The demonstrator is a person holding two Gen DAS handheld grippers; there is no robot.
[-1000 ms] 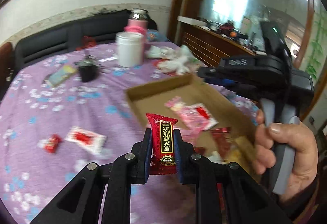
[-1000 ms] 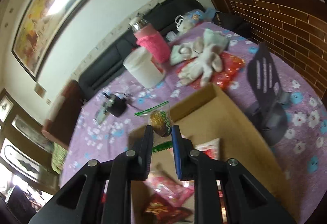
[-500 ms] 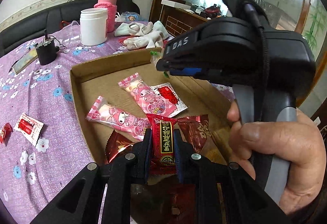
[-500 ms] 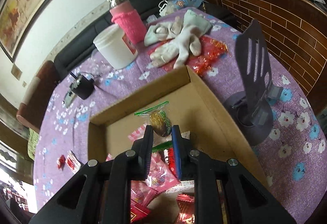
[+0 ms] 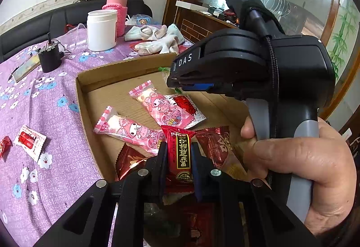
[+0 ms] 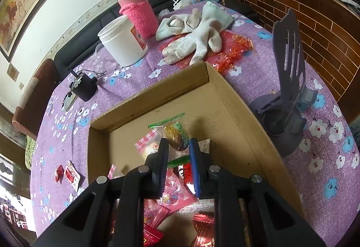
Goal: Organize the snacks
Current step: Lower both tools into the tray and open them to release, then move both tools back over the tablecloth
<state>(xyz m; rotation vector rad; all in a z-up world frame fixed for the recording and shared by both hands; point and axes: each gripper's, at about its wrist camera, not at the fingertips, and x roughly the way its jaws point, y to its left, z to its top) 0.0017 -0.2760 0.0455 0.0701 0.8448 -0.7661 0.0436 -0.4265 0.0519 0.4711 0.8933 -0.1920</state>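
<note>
While both tools hang over the cardboard box [image 6: 236,98], each is clamped on a snack: left tool [image 5: 178,157] on a red bar [image 5: 182,152], right tool [image 6: 178,152] on a green-edged packet [image 6: 176,136]. Several snacks already lie inside; two wrappers [image 5: 29,142] remain on the counter [image 5: 45,100]. Far half of the box is bare, walls low.

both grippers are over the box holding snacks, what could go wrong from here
The right gripper and left gripper crowd together over the cardboard box, so they may bump. The green-edged snack is pinched low and could slip sideways. The red snack may land on the pink packets, leaving a heap.
</note>
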